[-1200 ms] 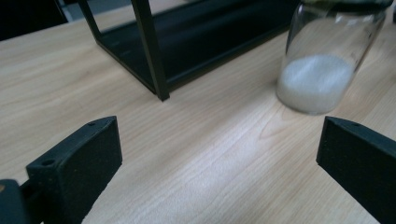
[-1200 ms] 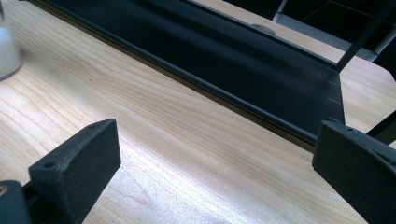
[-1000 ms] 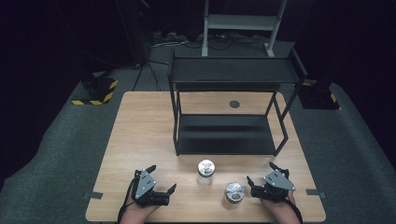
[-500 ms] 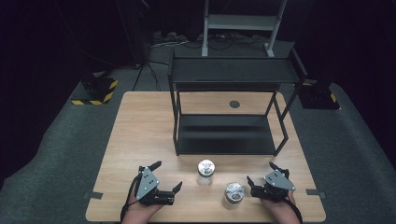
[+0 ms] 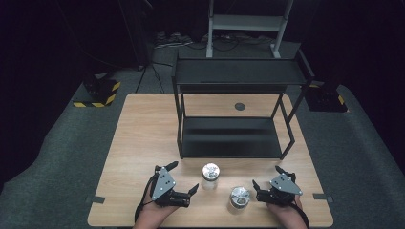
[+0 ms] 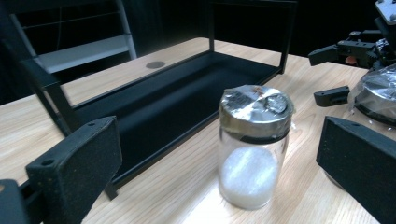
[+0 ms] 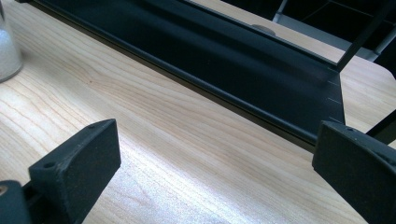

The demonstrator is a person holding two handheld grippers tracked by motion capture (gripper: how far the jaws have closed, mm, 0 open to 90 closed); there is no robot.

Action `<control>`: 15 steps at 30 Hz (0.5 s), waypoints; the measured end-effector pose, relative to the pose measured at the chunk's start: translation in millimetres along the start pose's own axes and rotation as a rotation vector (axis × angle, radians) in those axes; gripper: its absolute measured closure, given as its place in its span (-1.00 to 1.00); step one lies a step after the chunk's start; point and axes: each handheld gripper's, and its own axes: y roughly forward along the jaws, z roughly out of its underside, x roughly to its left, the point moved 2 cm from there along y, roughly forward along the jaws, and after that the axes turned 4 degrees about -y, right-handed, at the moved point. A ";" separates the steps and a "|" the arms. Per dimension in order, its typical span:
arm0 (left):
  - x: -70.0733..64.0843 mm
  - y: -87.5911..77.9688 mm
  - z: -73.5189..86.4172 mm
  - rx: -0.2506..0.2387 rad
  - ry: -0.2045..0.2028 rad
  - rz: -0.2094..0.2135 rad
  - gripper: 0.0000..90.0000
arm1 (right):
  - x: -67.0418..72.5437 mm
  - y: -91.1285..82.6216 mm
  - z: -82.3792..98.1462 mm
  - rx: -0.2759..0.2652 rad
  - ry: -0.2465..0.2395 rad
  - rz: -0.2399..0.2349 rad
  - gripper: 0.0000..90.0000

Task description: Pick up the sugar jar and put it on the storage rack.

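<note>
The left tongs (image 5: 185, 180) are held low at the near edge of the high view, gripped by a hand (image 5: 152, 215) that enters from below; the jaws are spread wide and turned to the right. The right tongs (image 5: 266, 179) are held likewise by the other hand (image 5: 285, 212), jaws parted and turned to the left. In both gripper views, the black jaws are seen well apart.

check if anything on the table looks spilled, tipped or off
Nothing stands out. Both jars stand upright with lids on, nothing spilled, and the rack sits square. The left tongs and right tongs are open.
</note>
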 end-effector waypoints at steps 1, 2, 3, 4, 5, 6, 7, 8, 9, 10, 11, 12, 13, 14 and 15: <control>-0.8 1.9 -0.3 0.000 0.002 0.002 -0.99 | 0.1 0.0 0.0 0.000 -0.001 0.000 -1.00; -2.0 4.6 0.1 -0.002 -0.002 0.005 -0.99 | 0.1 0.0 0.0 0.000 -0.002 0.000 -1.00; -2.0 4.6 0.1 -0.002 -0.002 0.005 -0.99 | 0.1 0.0 0.0 0.000 -0.002 0.000 -1.00; -2.6 6.5 0.4 -0.003 -0.005 0.008 -0.99 | 0.1 0.0 0.1 -0.001 -0.002 -0.001 -1.00; -3.1 7.9 0.3 -0.002 -0.004 0.011 -0.99 | -0.1 -0.1 0.2 -0.001 0.000 -0.001 -1.00; -4.6 11.6 0.5 -0.003 -0.005 0.016 -0.99 | -0.1 -0.1 0.1 -0.001 0.000 -0.001 -1.00; -5.3 13.4 0.5 -0.003 -0.006 0.020 -0.99 | 0.0 -0.1 0.2 -0.001 0.000 0.000 -1.00; -5.3 13.4 0.5 -0.003 -0.006 0.020 -0.99 | 0.0 -0.1 0.2 -0.001 0.000 0.000 -1.00; -6.1 15.1 0.7 -0.005 -0.006 0.022 -0.99 | 0.1 -0.1 0.2 -0.001 -0.001 0.000 -1.00; -7.0 18.3 0.8 -0.008 -0.008 0.027 -0.99 | 0.4 -0.1 0.1 -0.001 -0.004 0.000 -1.00; -7.7 20.4 0.8 -0.010 -0.007 0.030 -0.99 | 0.5 -0.1 0.1 -0.001 -0.005 0.000 -1.00; -8.3 22.7 0.6 -0.009 -0.006 0.035 -0.99 | 0.6 0.0 0.1 -0.001 -0.006 0.000 -1.00; -8.3 22.7 0.6 -0.009 -0.006 0.035 -0.99 | 0.6 0.0 0.1 -0.001 -0.006 0.000 -1.00; -8.8 24.0 0.5 -0.009 -0.006 0.036 -0.99 | 0.7 0.0 0.1 -0.001 -0.006 0.000 -1.00; -9.6 28.2 0.6 -0.009 -0.011 0.040 -0.99 | 0.6 0.0 0.1 -0.001 -0.005 0.000 -1.00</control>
